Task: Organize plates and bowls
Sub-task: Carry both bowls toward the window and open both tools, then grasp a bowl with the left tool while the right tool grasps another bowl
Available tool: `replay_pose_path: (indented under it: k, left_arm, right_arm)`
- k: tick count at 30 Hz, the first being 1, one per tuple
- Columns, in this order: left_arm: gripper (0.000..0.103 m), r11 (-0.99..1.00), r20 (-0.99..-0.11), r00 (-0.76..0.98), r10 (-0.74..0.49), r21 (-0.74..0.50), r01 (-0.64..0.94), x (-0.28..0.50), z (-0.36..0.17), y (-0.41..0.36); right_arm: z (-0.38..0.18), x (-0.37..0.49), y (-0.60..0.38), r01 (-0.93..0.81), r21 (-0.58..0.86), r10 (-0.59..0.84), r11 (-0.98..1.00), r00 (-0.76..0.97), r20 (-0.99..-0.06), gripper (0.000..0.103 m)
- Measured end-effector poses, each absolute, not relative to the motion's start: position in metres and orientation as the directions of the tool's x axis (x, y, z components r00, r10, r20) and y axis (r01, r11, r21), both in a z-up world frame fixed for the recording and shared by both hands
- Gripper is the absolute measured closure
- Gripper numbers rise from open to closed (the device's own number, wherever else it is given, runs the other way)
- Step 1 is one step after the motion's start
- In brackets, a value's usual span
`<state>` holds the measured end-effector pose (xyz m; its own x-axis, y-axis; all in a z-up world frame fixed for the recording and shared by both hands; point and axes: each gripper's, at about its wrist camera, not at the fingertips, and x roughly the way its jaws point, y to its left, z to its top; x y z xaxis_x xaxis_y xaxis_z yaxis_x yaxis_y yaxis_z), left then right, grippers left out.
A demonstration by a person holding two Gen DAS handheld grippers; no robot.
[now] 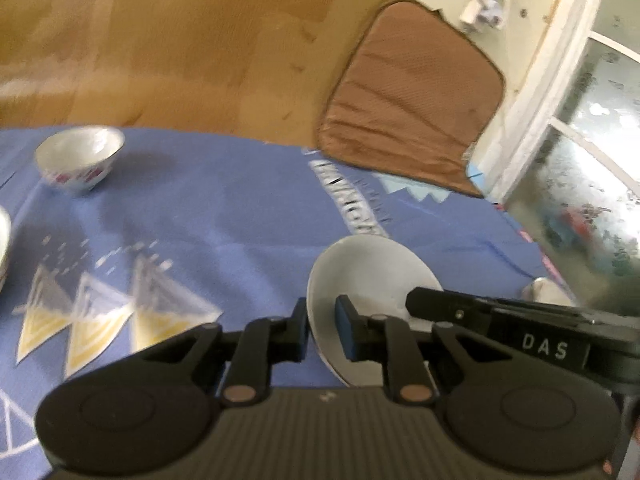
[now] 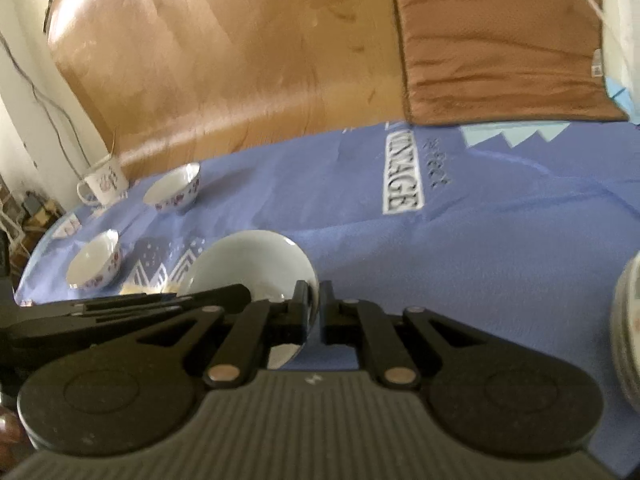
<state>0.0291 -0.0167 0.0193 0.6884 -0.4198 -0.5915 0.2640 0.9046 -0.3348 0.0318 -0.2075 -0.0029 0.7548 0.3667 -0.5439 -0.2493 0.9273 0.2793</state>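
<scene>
The stacked plates (image 2: 628,332) are cut off by the right edge; the plain bowl's (image 2: 256,264) lower half is hidden behind gripper linkages.

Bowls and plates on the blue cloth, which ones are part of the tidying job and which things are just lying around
Part of the job:
white plate, held by both claws
floral bowls
stack of plates

Just lying about:
mug
brown cushion
blue cloth
</scene>
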Motion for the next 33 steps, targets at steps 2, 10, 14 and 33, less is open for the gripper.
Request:
replay_pose_path:
  k: [2,10,14,33]
  left_arm:
    - [0.088,0.896,-0.580,0.684,-0.442,-0.321,0.307,0.033,0.028,-0.034]
    - [0.087,0.794,-0.571,0.571,-0.589,-0.281,0.538,0.045,0.046,-0.150]
    - [0.085,0.750,-0.582,0.519,-0.625,-0.264,0.607,0.044,0.043,-0.201]
    - [0.055,0.813,-0.531,0.640,-0.556,-0.185,0.552,0.031,0.048,-0.145]
  right_arm:
    - [0.004,0.025,-0.218,-0.230,0.258,0.335,0.938,0.787,-0.518,0.095]
    - [0.013,-0.021,-0.307,-0.004,0.254,0.120,0.967,0.890,-0.440,0.095]
    - [0.011,-0.041,-0.345,0.109,0.253,0.011,0.961,0.903,-0.429,0.095]
    - [0.017,-0.054,-0.336,0.155,0.253,-0.083,0.955,0.958,-0.275,0.060]
